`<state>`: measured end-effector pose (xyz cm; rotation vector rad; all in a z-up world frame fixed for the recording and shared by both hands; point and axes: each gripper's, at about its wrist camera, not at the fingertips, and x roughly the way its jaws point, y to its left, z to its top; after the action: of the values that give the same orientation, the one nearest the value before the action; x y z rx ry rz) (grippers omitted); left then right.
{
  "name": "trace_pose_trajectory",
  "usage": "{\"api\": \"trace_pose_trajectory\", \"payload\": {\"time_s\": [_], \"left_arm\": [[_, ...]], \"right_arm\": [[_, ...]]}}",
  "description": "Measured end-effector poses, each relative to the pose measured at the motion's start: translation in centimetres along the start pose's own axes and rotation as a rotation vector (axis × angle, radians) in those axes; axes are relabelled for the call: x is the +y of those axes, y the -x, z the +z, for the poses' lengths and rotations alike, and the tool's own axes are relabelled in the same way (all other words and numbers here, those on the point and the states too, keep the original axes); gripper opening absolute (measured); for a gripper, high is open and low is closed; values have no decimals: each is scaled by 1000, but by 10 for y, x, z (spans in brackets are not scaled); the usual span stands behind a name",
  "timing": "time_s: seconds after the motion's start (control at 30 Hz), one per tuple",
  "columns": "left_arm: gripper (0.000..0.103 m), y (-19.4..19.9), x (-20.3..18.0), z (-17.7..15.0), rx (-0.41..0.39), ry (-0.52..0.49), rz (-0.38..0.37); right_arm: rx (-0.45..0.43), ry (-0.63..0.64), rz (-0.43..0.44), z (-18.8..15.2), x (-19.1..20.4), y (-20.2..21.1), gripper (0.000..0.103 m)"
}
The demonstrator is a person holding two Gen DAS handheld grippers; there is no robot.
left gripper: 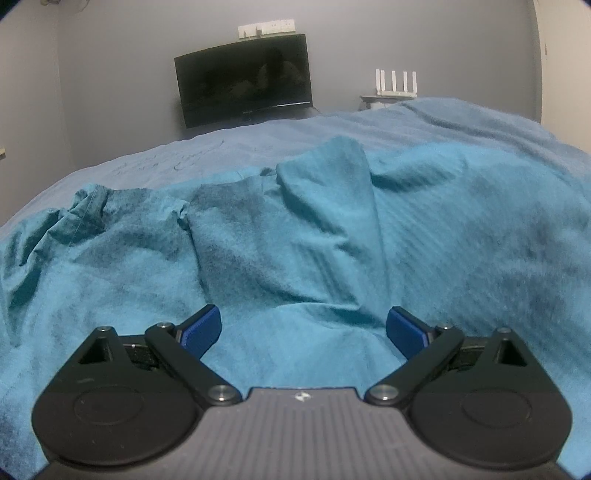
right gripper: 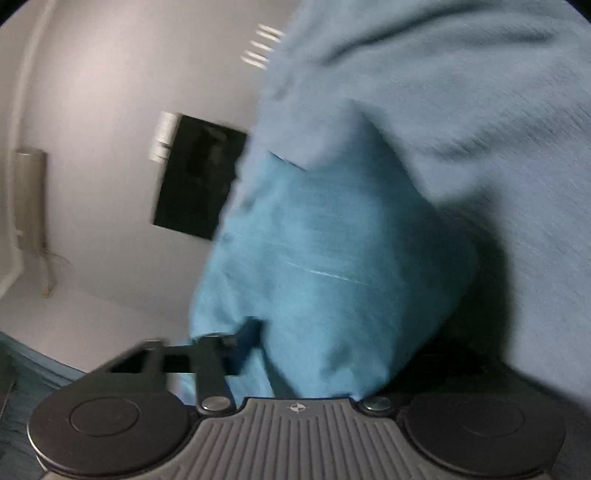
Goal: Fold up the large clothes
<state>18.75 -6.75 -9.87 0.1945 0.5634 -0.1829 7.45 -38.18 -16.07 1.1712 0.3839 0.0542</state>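
Observation:
A large teal garment lies rumpled across a bed with a pale blue sheet. In the left wrist view my left gripper is open just above the cloth, its blue pads wide apart with nothing between them. In the right wrist view the frame is blurred and tilted. My right gripper is shut on a fold of the teal garment, which drapes over the jaws. Only its left finger shows; the right one is hidden under the cloth.
A dark monitor stands against the grey wall beyond the bed, with a power strip above it and a white router on a small stand to the right. The pale blue sheet fills the right of the right wrist view.

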Motion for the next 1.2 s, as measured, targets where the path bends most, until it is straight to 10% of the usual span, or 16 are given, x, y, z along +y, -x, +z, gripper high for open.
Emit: {"api": "trace_pose_trajectory", "payload": {"time_s": [0.27, 0.47, 0.7, 0.87, 1.2], "left_arm": [[96, 12, -10, -9, -44, -18, 43], [95, 82, 14, 5, -57, -34, 88], [95, 159, 77, 3, 109, -189, 239], [95, 152, 146, -36, 198, 134, 250], [87, 122, 162, -51, 258, 207, 142]], "right_arm": [[-92, 937, 95, -93, 156, 44, 11], [-116, 1137, 110, -126, 171, 56, 10], [-128, 1175, 45, -170, 187, 92, 10], [-129, 1283, 8, -203, 207, 105, 10], [-47, 1683, 19, -312, 259, 114, 10]]}}
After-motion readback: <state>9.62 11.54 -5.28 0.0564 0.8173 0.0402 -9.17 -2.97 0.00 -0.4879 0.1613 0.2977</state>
